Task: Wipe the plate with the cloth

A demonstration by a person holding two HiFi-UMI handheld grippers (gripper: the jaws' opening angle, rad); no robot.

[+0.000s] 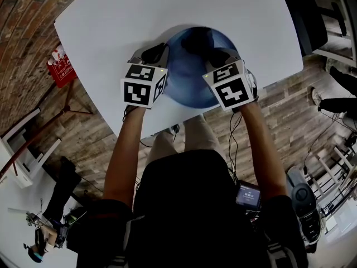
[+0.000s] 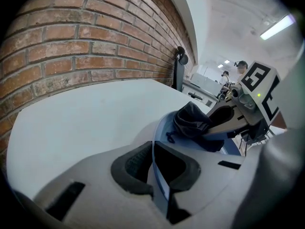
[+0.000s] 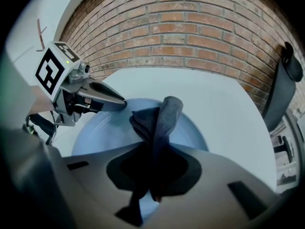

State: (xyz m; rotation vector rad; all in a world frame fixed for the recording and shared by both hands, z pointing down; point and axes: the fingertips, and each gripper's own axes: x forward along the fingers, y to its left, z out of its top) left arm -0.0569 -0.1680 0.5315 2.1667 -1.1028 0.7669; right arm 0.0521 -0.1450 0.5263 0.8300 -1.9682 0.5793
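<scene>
Your dark shirt (image 1: 184, 205) and bare forearms (image 1: 124, 149) filled the bottom of the head view, and both arms reached forward to the near edge of the white table (image 1: 128, 15). The blue plate (image 1: 184, 80) sat there, between the two grippers.

Your left gripper (image 2: 155, 168) had its jaws closed on the plate's rim, and the thin blue edge ran straight between the dark pads. That pinned the plate in place. I could not tell whether that edge was raised off the table.

Your right gripper (image 3: 155, 171) was clamped tight on the dark cloth (image 3: 162, 118). A bunched fold stuck out past the jaws, over the plate's inner surface and close to the left gripper's tip.

I judged this to be the wiping step itself: plate steadied on one side, cloth over its face on the other. From these views I could not say whether the cloth was pressing on the plate or just above it.

The next move called for you to bring the fold down flat on the plate and sweep it across. Your left grip had to hold firm so the plate did not slide or tip toward the table edge.
</scene>
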